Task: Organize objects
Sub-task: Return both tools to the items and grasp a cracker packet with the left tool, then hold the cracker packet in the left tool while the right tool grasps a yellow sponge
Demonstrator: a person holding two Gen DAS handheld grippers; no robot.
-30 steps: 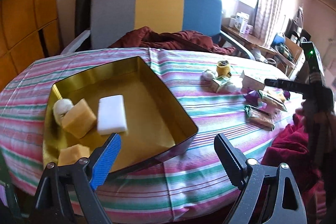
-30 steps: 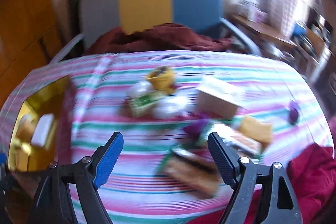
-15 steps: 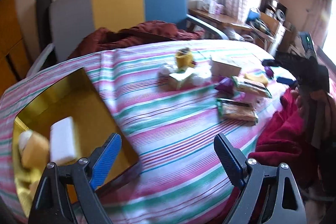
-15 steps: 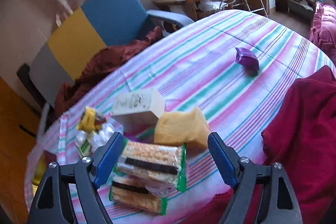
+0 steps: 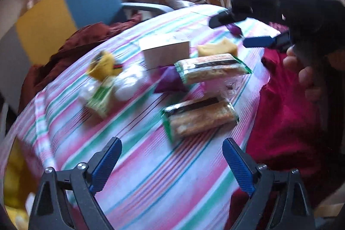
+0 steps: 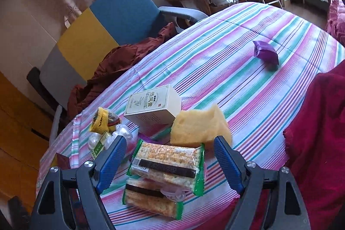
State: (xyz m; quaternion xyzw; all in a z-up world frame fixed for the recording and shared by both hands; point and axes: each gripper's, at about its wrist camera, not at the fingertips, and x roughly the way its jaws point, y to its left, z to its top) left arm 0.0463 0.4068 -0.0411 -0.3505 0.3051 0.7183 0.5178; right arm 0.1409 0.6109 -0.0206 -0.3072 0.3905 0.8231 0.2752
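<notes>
Two green-edged cracker packs lie stacked near the striped table's front edge: the top pack and the lower pack. My right gripper hovers open just over the top pack, its blue pads apart on either side and not pressing. Behind the packs sit a yellow sponge and a white box. My left gripper is over bare tablecloth short of the nearer cracker pack; its jaws are opening with nothing between them. The right gripper shows at the upper right of the blurred left wrist view.
A purple packet lies alone farther out on the table. A yellow-topped bundle sits left of the box. Red cloth drapes the table's right edge. A gold tin is at the far left. A chair stands behind.
The left wrist view has swung right, from the gold tin to the snack pile, and its jaws stand a little wider. The right gripper swung right, then held still over the cracker packs.
</notes>
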